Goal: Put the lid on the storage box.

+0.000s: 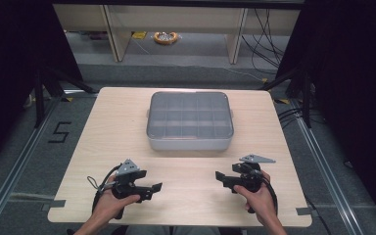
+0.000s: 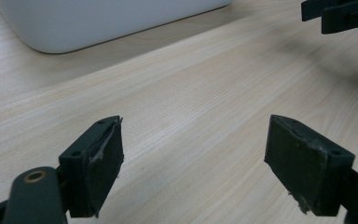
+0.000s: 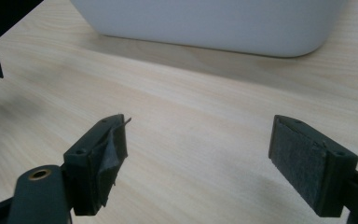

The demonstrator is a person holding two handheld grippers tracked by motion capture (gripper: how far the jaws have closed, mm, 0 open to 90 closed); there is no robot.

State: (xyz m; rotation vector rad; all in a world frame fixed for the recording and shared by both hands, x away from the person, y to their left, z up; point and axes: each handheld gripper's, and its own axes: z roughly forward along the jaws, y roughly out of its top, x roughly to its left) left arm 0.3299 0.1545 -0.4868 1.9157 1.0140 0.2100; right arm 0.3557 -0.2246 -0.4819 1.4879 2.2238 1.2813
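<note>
So far nothing done: both claws, left (image 1: 157, 186) and right (image 1: 219, 176), gaped empty over bench (image 1: 117, 127); lidded box (image 1: 190, 120) untouched, well apart.

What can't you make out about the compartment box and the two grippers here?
- Box contents: high view, too small and glare on the clear lid.
- Box top: both gripper views, cut off by the upper edge.
- Right gripper jaw gap: high view, too small; open in its own view.

A pale wooden tabletop (image 1: 127, 127) is seen; on the floor (image 1: 24, 147) beyond, a yellow cable coil (image 1: 166, 37) lies between shelf legs.
</note>
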